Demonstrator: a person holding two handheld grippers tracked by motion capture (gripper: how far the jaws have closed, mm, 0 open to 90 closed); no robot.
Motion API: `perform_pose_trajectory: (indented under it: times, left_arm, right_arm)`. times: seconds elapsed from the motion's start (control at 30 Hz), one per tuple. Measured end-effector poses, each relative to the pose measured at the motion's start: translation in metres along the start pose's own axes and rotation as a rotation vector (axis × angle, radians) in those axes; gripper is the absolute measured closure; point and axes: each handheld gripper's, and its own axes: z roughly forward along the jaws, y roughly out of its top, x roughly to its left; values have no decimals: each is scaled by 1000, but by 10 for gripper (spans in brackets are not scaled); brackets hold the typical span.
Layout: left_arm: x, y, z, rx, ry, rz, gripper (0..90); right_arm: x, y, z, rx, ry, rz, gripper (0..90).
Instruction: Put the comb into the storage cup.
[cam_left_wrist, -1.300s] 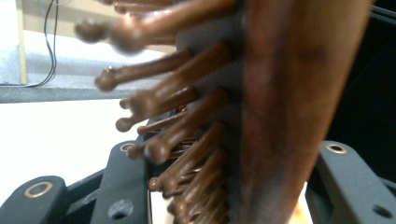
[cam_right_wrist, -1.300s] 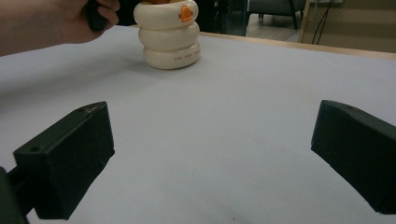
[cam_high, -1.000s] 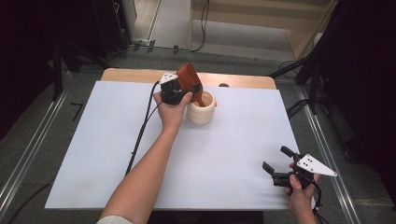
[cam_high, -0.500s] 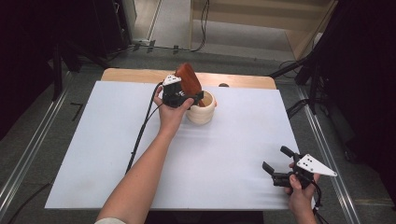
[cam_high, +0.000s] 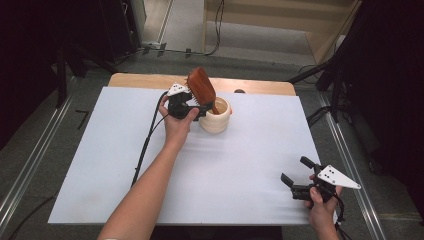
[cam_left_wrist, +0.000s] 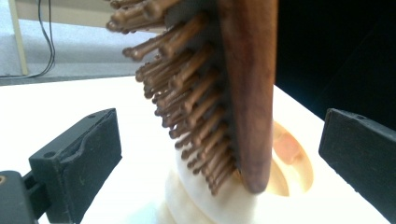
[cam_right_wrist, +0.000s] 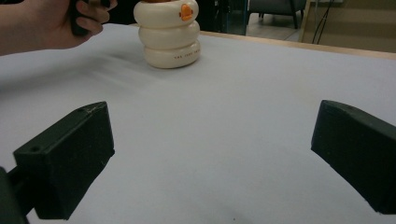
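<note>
Polished wood meets glossy ceramic on a matt white tabletop.
The hairbrush (cam_left_wrist: 247, 93) at frame centre has a smooth, reddish-brown wooden back and knobbed wooden bristles; the cream ringed holder (cam_right_wrist: 170, 32) at upper centre looks glazed and shiny; the table cover (cam_high: 250, 165) looks matt and paper-like; the jaw pads look like matt black plastic.

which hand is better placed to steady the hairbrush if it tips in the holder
Left. The left gripper sits right beside the wooden hairbrush standing in the cream holder, jaws just opened and apart from it. The right gripper rests open at the table's near corner.
</note>
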Motion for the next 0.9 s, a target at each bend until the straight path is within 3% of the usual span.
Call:
perform_pose_trajectory:
  times: [0.2,0.4,0.9]
  left_arm:
    - [-3,-5,-10,-3,-6,52,0]
    - [-5,-9,-20,-5,-16,72,0]
    - [-5,-24,-48,-8,-34,90,0]
  right_arm:
    - [0,0,0,0,-3,0,0]
    - [0,0,1,1,-6,2,0]
    - [0,0,1,0,-5,-3,0]
